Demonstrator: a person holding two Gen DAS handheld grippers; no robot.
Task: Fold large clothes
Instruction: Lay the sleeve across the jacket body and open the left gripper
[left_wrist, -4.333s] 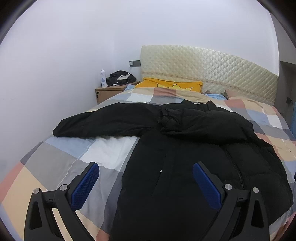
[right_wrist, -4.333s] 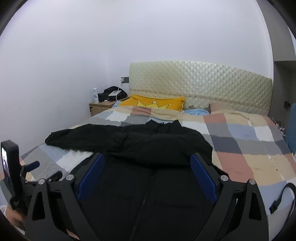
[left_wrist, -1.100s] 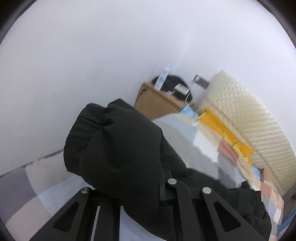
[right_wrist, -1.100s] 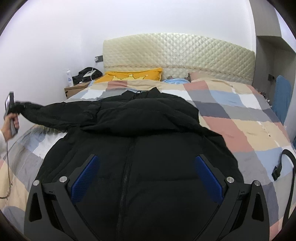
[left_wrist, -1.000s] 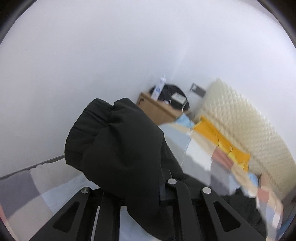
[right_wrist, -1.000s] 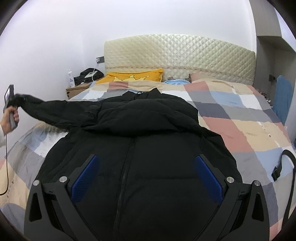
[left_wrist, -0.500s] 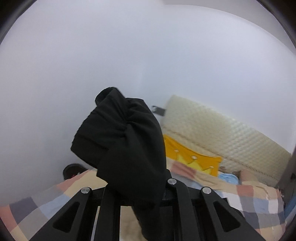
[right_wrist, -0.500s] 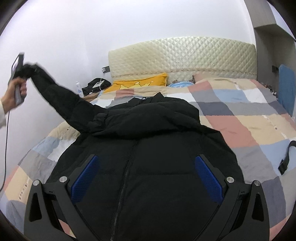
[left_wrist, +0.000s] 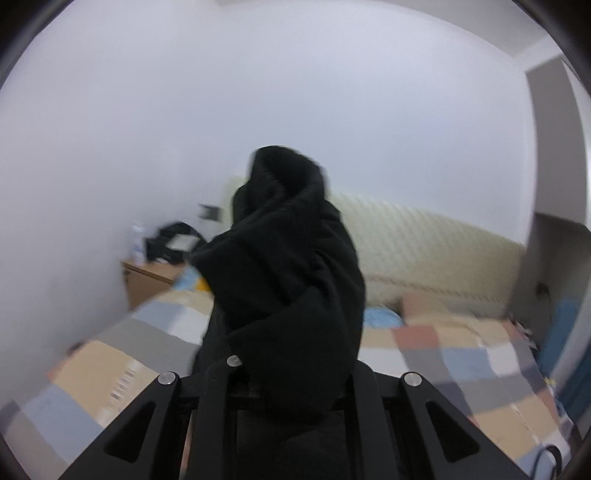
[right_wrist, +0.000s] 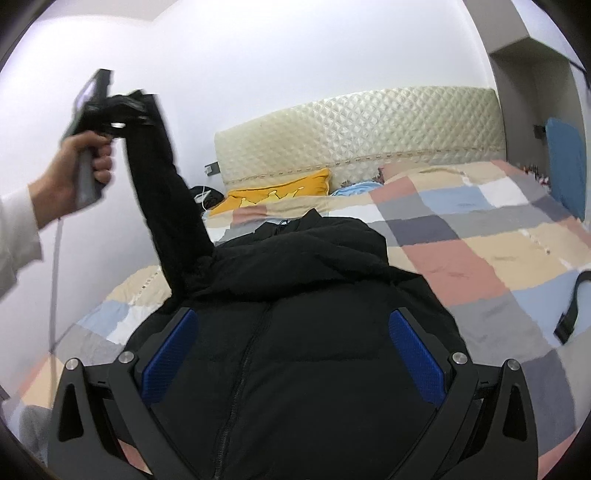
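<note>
A black puffer jacket (right_wrist: 303, 325) lies front up on the checked bedspread (right_wrist: 491, 258), zipper toward me. My left gripper (left_wrist: 284, 384) is shut on the cuff of the jacket's left sleeve (left_wrist: 284, 266), which fills the middle of the left wrist view. In the right wrist view that gripper (right_wrist: 125, 107) holds the sleeve (right_wrist: 166, 199) high above the bed's left side. My right gripper (right_wrist: 291, 343) is open and empty, hovering over the jacket's lower body.
A quilted cream headboard (right_wrist: 362, 129) and a yellow pillow (right_wrist: 277, 194) are at the far end. A wooden nightstand (left_wrist: 151, 280) with a bottle and a dark bag stands at the left wall. A black strap (right_wrist: 572, 310) lies at the bed's right edge.
My left gripper has lifted the sleeve from low at the bed's left side to high in the air and swung toward the bed. The right gripper stays open over the jacket.
</note>
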